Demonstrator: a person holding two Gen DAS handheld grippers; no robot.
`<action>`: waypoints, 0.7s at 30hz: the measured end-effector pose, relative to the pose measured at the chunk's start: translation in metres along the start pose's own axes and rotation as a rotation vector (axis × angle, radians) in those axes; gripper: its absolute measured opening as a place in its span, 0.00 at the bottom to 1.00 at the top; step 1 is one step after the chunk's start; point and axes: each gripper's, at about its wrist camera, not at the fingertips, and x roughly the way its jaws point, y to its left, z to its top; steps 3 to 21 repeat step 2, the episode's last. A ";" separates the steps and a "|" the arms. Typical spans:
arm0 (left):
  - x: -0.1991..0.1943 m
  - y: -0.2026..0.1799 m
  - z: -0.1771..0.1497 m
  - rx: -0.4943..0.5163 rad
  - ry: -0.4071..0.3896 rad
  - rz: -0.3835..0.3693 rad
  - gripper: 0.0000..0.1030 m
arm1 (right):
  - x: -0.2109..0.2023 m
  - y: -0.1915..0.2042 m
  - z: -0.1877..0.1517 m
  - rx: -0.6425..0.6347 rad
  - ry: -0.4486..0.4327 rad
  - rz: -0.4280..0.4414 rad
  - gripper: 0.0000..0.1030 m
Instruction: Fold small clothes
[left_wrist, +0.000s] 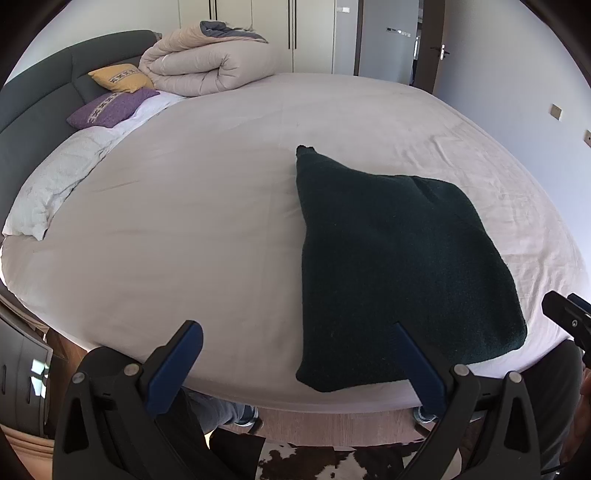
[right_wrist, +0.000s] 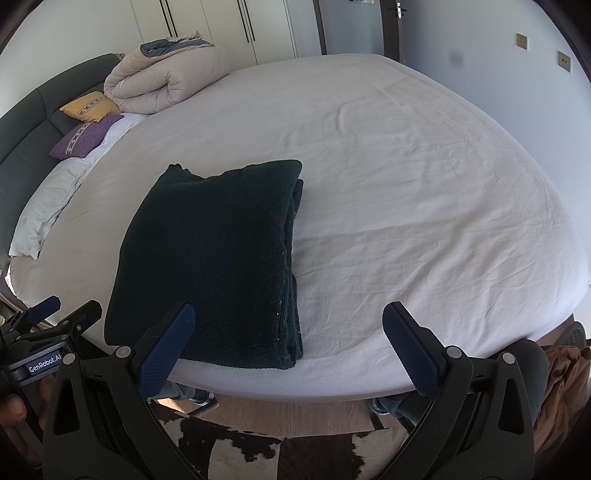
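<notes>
while folded sweater (left_wrist: 399, 269) lies flat, right view alone shows stacked edges — brown cloth (right_wrist: 565, 373).

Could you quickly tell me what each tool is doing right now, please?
Left tool: open, holding nothing, at the bed's near edge by the sweater.
Right tool: open, holding nothing.

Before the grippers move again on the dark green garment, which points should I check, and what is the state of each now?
1. Left gripper open, holding nothing: ok.
2. Right gripper open, holding nothing: ok.
3. Dark green garment lies folded on the white bed sheet, layered edges stacked on its right side: ok.
4. Garment fully on the bed, not hanging over the near edge: ok.
5. All corners aligned: not ok, one small corner sticks out at the far end.
6. Layers underneath smooth: cannot tell.
</notes>
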 end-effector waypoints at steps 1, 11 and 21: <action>0.000 0.000 0.000 0.002 -0.001 -0.001 1.00 | 0.000 0.001 -0.001 0.000 0.000 0.001 1.00; -0.001 0.000 0.000 0.005 -0.004 0.000 1.00 | 0.000 0.000 0.000 0.000 0.000 0.000 1.00; -0.001 0.000 0.000 0.005 -0.004 0.000 1.00 | 0.000 0.000 0.000 0.000 0.000 0.000 1.00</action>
